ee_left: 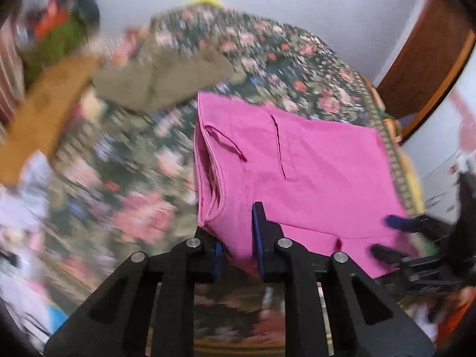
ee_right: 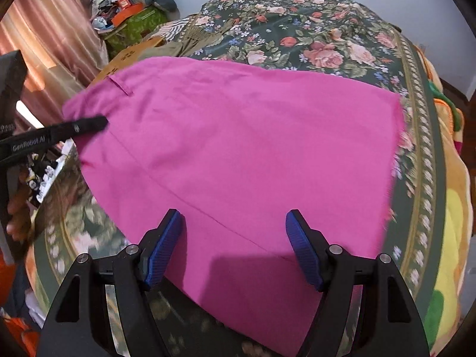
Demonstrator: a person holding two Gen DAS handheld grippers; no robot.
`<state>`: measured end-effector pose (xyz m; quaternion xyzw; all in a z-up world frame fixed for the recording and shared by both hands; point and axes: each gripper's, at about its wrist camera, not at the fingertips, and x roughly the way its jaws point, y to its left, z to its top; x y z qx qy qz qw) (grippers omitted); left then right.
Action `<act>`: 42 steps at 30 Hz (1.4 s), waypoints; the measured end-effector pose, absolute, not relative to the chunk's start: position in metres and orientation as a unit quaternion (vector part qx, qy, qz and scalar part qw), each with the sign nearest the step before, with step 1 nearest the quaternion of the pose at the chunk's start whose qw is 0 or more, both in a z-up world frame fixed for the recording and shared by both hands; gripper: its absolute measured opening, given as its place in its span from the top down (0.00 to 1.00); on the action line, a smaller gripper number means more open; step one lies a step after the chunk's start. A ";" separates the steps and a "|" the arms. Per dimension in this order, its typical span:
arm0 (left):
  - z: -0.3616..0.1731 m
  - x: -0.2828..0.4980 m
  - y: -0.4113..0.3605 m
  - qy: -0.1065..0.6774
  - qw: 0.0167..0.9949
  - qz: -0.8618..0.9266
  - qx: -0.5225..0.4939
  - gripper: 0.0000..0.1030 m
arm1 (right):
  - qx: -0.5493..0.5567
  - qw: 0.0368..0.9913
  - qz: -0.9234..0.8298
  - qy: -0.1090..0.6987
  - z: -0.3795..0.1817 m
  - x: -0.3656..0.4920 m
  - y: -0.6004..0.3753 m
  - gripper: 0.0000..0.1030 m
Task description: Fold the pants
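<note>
Folded pink pants (ee_left: 297, 160) lie on a floral bedspread (ee_left: 267, 50); they also fill the middle of the right wrist view (ee_right: 238, 148). My left gripper (ee_left: 238, 238) is shut on the near waistband corner of the pants, the cloth pinched between its blue pads. It shows in the right wrist view as a black finger (ee_right: 86, 126) at the pants' left edge. My right gripper (ee_right: 235, 244) is open, its blue pads spread over the pants' near edge and holding nothing. It shows at the right of the left wrist view (ee_left: 389, 235).
Olive-green pants (ee_left: 160, 77) lie farther back on the bed. A cardboard box (ee_right: 131, 56) and a cluttered pile (ee_right: 131, 9) stand at the left by a pink curtain (ee_right: 53, 38). A yellow-orange blanket (ee_right: 455, 208) hangs at the bed's right edge.
</note>
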<state>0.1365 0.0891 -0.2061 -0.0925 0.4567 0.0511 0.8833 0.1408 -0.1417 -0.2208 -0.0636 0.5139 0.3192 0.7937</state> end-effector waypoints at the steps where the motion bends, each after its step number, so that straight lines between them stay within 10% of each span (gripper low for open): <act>1: -0.205 0.132 0.091 0.453 0.886 0.059 -0.078 0.82 | -0.063 0.795 0.319 0.513 -0.220 0.138 -0.145 0.33; 20: -0.120 0.127 0.023 0.344 0.936 -0.003 0.076 0.84 | -0.044 0.822 0.284 0.492 -0.211 0.120 -0.172 0.33; 42: -0.207 0.176 -0.070 0.515 0.840 -0.170 0.002 0.77 | 0.007 0.856 0.246 0.454 -0.186 0.108 -0.222 0.33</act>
